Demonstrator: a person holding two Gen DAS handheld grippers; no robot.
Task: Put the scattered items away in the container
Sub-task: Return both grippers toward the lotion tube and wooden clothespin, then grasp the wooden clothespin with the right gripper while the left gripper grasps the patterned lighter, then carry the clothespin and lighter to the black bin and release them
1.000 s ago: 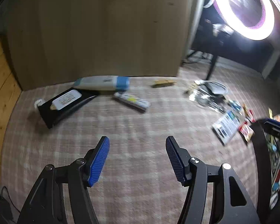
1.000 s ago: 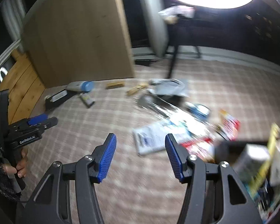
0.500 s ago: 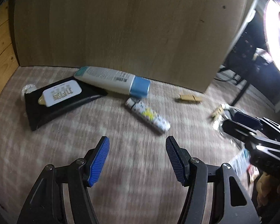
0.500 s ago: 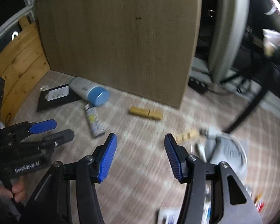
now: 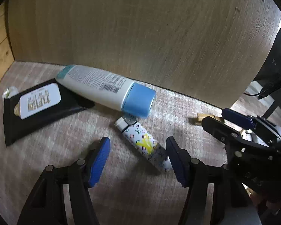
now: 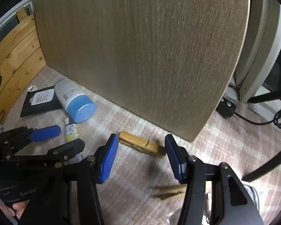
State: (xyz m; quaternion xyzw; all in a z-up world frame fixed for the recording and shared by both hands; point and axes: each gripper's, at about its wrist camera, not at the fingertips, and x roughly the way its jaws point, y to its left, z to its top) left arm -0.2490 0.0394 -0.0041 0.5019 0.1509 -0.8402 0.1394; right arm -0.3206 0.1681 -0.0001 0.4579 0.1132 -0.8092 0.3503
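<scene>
My left gripper (image 5: pixel 138 161) is open, with a patterned white lighter (image 5: pixel 144 144) lying on the rug between its fingers. Behind it lie a white bottle with a blue cap (image 5: pixel 106 90) and a black wipes pack (image 5: pixel 37 108). My right gripper (image 6: pixel 142 157) is open, with a wooden clothespin (image 6: pixel 140 143) between its fingertips on the rug. A second clothespin (image 6: pixel 170 192) lies lower, by the right finger. The right gripper also shows at the right of the left wrist view (image 5: pixel 232 125), and the left gripper at the left of the right wrist view (image 6: pixel 58 138). The container is out of view.
A large upright wooden panel (image 6: pixel 140 56) stands right behind the items. A wooden wall (image 6: pixel 15 52) is at the left. A black stand leg (image 6: pixel 267 161) and cables (image 6: pixel 252 120) are at the right. The checked rug (image 5: pixel 46 168) covers the floor.
Both grippers have moved forward and down toward the panel. The lighter now lies between the left fingers and the clothespin between the right fingers. Both stay open.
</scene>
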